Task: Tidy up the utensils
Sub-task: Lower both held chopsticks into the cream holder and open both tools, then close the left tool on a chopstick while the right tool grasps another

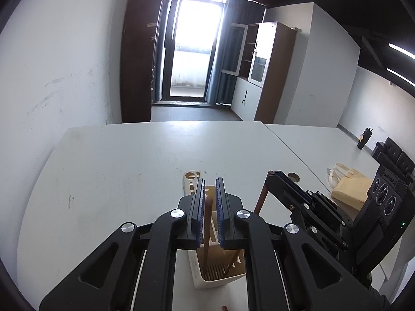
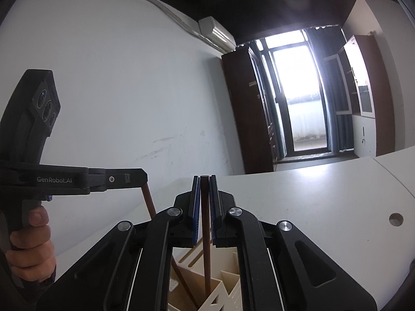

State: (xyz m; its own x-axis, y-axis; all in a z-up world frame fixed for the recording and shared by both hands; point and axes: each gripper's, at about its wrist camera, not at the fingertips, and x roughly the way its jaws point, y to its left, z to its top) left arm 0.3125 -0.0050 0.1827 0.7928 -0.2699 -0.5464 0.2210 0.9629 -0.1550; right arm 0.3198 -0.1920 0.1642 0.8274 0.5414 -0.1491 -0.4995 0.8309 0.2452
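A cream utensil holder [image 1: 220,272] with slotted compartments stands on the white table [image 1: 129,168]; it also shows in the right wrist view [image 2: 220,292]. My left gripper [image 1: 209,189] holds a brown chopstick [image 1: 207,228] between its pads, the lower end down in the holder. From the right wrist view the left gripper [image 2: 141,177] shows at the left, shut on that chopstick [image 2: 149,202]. My right gripper [image 2: 205,181] is shut on a second brown chopstick [image 2: 206,246], its tip inside the holder. In the left wrist view the right gripper [image 1: 272,175] grips it [image 1: 260,199].
A beige bag [image 1: 350,189] lies on the table at the right. A round cable hole [image 2: 396,219] is in the tabletop. Behind the table are a white wall, a dark cabinet [image 1: 137,51], a balcony door and shelving [image 1: 259,59].
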